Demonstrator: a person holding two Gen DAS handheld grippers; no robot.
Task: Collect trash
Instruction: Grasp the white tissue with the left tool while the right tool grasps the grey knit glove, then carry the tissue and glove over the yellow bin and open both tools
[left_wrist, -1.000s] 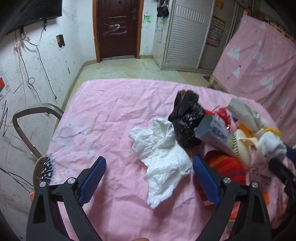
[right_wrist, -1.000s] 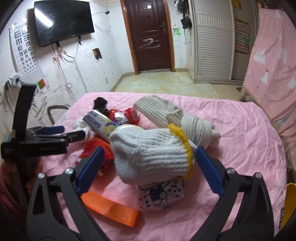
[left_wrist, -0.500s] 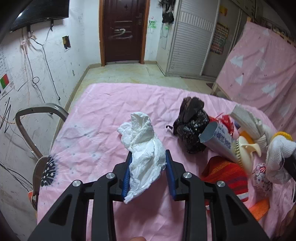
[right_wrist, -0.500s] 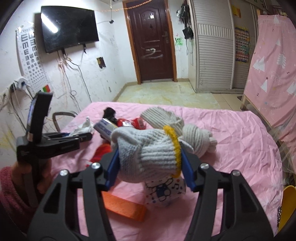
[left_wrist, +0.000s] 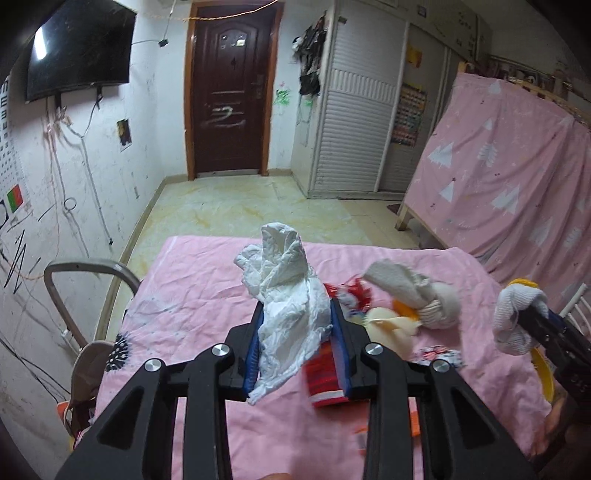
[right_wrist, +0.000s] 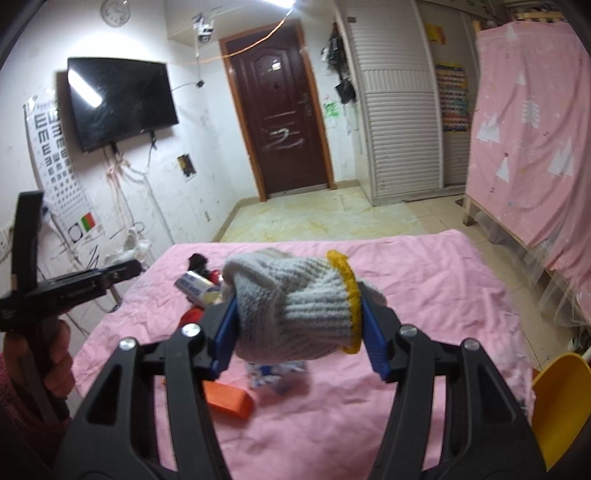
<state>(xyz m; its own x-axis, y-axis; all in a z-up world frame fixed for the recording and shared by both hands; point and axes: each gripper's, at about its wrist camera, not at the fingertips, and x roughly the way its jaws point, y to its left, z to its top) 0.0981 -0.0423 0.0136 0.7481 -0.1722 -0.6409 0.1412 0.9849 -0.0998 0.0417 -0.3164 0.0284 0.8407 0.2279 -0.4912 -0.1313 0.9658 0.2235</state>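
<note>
Now that both loads hang clear of the pink sheet (left_wrist: 207, 295): left gripper (left_wrist: 297, 343) clamped on crumpled tissue (left_wrist: 288, 295), right gripper (right_wrist: 299, 328) clamped on knitted glove (right_wrist: 295, 302), ready for binning

Hidden: my white tissue (left_wrist: 291, 306) covers the black bag | Cut off: yellow bin (right_wrist: 561, 406) at right edge | Blurred: orange scraps (left_wrist: 388, 432) near me, unreadable

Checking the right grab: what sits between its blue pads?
In the right wrist view, the grey glove with a yellow cuff fills the gap between the right tongs' pads, which press on both its sides.
</note>
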